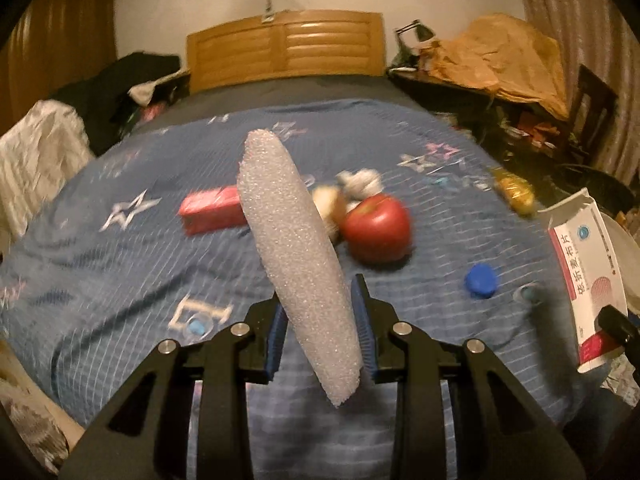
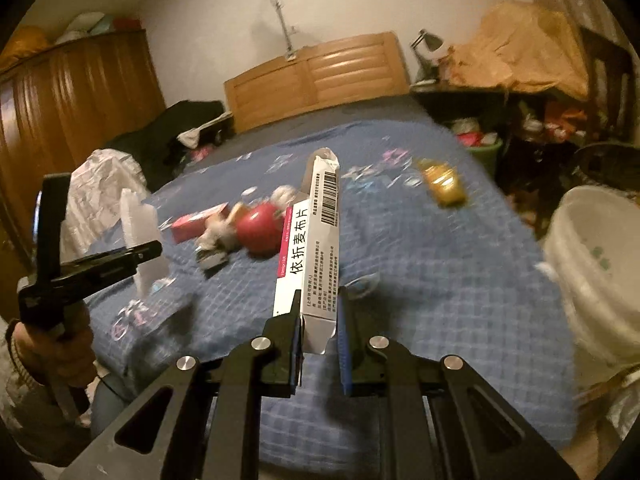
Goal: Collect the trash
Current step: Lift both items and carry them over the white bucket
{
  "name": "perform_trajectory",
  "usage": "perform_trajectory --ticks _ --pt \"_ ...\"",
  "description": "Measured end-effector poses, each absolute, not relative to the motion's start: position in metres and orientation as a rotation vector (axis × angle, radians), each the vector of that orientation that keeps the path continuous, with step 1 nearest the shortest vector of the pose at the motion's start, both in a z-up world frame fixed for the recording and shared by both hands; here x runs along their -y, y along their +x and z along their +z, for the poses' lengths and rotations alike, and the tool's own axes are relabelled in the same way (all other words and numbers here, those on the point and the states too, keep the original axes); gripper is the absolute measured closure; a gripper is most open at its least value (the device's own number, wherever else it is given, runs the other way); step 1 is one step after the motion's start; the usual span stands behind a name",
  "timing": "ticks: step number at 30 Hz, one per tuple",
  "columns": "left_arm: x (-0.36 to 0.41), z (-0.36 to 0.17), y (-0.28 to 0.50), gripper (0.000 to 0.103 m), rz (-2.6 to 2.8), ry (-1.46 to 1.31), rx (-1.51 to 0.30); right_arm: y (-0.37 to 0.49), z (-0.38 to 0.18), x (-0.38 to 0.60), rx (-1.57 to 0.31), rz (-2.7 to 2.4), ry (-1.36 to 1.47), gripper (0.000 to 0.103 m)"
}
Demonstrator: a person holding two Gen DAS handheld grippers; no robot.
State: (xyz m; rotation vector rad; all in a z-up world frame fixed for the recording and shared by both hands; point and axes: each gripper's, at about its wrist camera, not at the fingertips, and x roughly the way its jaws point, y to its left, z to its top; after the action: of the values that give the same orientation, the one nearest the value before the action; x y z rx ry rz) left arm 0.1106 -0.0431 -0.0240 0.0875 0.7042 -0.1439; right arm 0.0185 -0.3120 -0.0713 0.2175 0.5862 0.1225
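My left gripper (image 1: pixel 320 320) is shut on a long white foam piece (image 1: pixel 294 248) and holds it tilted above the blue bedspread (image 1: pixel 120 264). The foam also shows in the right wrist view (image 2: pixel 140 232). My right gripper (image 2: pixel 320 320) is shut on a white and pink medicine box (image 2: pixel 310 240), raised over the bed; the box also shows at the right of the left wrist view (image 1: pixel 588 276). On the bed lie a red apple (image 1: pixel 376 228), a pink box (image 1: pixel 212 210), crumpled paper (image 1: pixel 358 182), a blue bottle cap (image 1: pixel 481 279) and a gold wrapper (image 1: pixel 514 192).
A white bucket (image 2: pixel 596 264) stands right of the bed. A wooden headboard (image 1: pixel 286 48) is at the far end. Cluttered furniture (image 1: pixel 520 92) lines the right side, dark clothes (image 1: pixel 120 84) and a white cloth (image 1: pixel 40 140) the left. A green bin (image 2: pixel 480 148) stands far right.
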Motion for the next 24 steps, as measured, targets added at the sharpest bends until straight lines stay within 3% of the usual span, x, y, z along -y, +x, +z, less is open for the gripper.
perform_trajectory --ticks 13,24 --pt "0.224 0.024 0.099 0.073 -0.417 0.259 -0.56 -0.025 -0.005 0.462 -0.476 -0.161 0.168 0.086" --pt "0.373 0.019 0.08 0.073 -0.652 0.399 -0.516 -0.066 0.0 0.593 -0.507 -0.354 0.178 0.086"
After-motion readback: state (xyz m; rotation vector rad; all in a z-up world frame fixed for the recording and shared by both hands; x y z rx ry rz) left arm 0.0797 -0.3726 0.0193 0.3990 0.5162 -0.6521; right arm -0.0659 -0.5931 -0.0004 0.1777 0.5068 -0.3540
